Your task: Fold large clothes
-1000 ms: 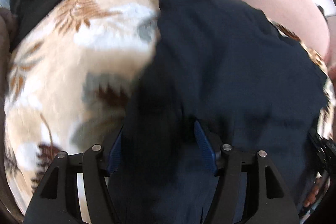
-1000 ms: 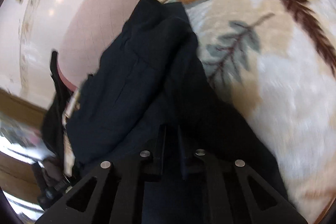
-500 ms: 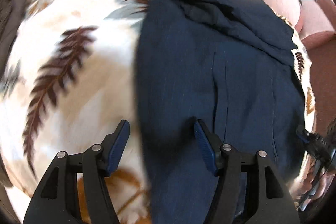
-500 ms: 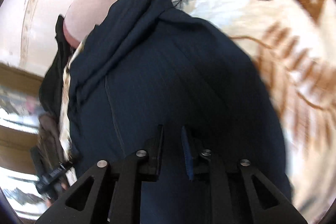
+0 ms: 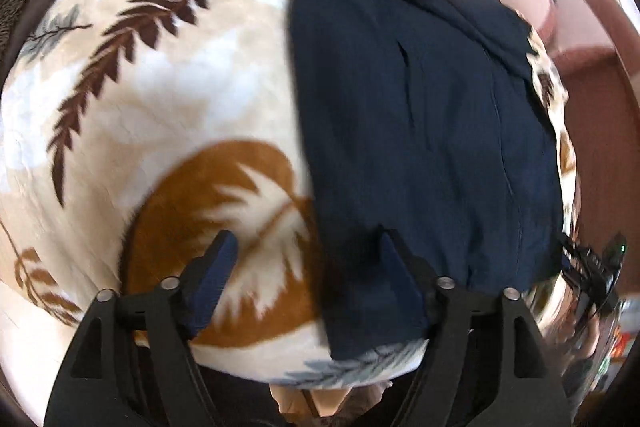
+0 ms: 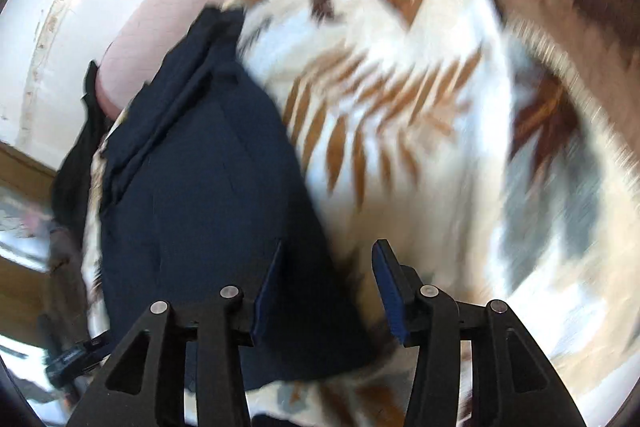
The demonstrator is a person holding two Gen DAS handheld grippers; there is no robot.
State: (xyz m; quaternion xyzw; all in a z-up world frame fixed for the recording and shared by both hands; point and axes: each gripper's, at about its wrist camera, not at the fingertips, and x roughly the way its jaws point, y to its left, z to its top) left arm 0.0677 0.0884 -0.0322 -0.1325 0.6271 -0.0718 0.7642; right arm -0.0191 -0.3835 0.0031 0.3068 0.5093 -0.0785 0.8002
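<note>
- The navy garment point(image 5: 420, 115) lies folded flat on a leaf-patterned blanket point(image 5: 152, 99).
- The left gripper point(image 5: 304, 263) has its jaws spread, and they have just been opening further. They pinch nothing; the garment's near edge lies under the right jaw.
- The right gripper point(image 6: 328, 267) has also just been opening. Its jaws stand apart over the garment's near corner point(image 6: 208, 207), not pressing it.

There are no words, numbers or signs to read in either view. The leaf blanket point(image 5: 152, 115) and the dark blue cloth point(image 5: 420, 115) have no writing on them.
</note>
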